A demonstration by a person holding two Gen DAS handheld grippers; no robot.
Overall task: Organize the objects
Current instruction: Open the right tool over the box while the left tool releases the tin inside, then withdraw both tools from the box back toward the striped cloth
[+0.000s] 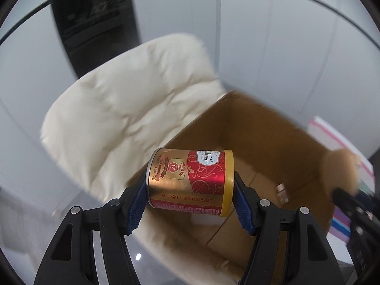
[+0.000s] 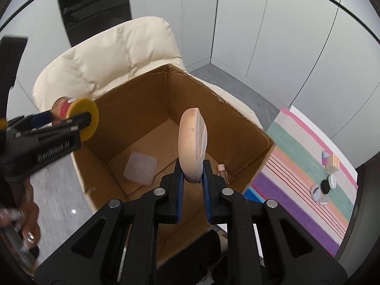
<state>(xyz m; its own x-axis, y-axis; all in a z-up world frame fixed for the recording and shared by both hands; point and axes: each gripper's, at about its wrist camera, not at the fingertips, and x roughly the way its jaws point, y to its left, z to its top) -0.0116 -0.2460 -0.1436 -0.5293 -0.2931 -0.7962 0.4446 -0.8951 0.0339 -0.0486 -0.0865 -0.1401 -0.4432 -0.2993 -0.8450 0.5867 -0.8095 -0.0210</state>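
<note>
Cardboard box (image 2: 147,109) sits open on the cream chair (image 2: 114,54), with a clear lid (image 2: 140,167) and a small bottle (image 2: 222,169) already on its floor. Your left claw (image 1: 190,190) is clamped on the red-and-gold tin (image 1: 190,180) by its ends, just over the box's left wall. Your right claw (image 2: 192,178) pinches a flat pink case (image 2: 192,142) above the opening. You seem mid-delivery: next, bring each thing inside the walls and low before letting go

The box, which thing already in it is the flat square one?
The translucent lidded container lying on the box floor; the other item, a small bottle, stands in the corner.
</note>
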